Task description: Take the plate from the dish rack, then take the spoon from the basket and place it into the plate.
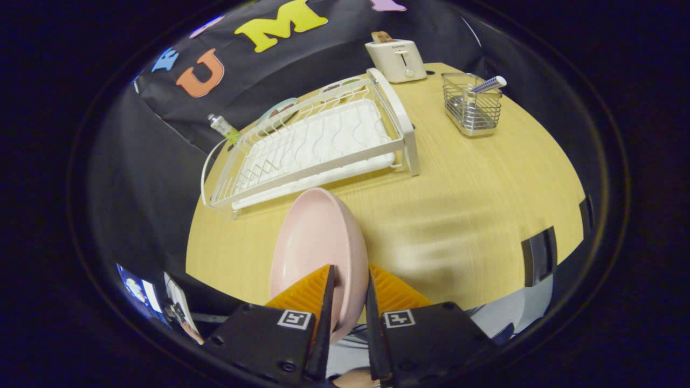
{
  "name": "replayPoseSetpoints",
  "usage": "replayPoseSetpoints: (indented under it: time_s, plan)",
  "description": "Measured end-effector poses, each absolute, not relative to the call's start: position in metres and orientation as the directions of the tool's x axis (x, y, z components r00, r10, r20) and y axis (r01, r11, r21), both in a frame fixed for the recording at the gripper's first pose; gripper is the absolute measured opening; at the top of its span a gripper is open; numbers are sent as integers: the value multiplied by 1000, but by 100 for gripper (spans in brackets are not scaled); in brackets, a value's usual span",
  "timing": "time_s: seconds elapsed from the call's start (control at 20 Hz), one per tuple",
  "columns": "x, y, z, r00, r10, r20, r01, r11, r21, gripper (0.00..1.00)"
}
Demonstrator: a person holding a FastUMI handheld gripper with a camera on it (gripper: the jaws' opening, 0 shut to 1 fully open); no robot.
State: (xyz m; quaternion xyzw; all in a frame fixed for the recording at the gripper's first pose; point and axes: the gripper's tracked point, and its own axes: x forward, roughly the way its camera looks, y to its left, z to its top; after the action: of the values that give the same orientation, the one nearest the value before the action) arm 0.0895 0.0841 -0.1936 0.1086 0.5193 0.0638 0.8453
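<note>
1. Far left, beyond the plate: the rack point(312, 145) sits on the table point(474, 215) with its slots bare. A small tube point(223, 126) lies at its far corner, and some patterned plates lie behind it by the wall.
2. Centre, close in: my gripper point(349, 285) is clamped on the pink plate point(318, 242). One orange finger point(307, 293) presses the inner face and the other the back, with the rim between them. The plate stands on edge, tilted, held above the table just ahead of the fingers.
3. So I judge the step in hand is setting the plate down flat. I would pick the open wood between rack and basket, near enough that the spoon trip is short.
4. To do it well, I would roll the wrist until the plate lies level, lower slowly, and let the base touch before I part the fingers. Releasing it tilted could let it rock or slide.
5. Right, well apart: the toaster point(398, 59) stands at the back. The wire basket point(473, 105) holds the spoon point(489, 84), its handle leaning out over the rim. That comes next.
</note>
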Motion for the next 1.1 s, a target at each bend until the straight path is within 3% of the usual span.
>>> replayPoseSetpoints:
  time_s: [0.15, 0.3, 0.5, 0.65, 0.75, 0.85, 1.1]
  plan:
    - [95, 74, -206, 458, 211, -863, 17, 969, 246, 45]
    - [109, 54, -209, 518, 130, -845, 56, 981, 185, 46]
    - [121, 40, -196, 629, 58, -775, 13, 996, 85, 75]
    - [140, 26, -168, 788, 13, -616, 9, 999, 32, 88]
    - [142, 25, -157, 844, 63, -533, -38, 998, 58, 97]
    - [145, 21, -148, 878, 116, -465, -86, 993, 86, 97]
    - [161, -22, -134, 947, 96, -306, -102, 995, -3, 100]
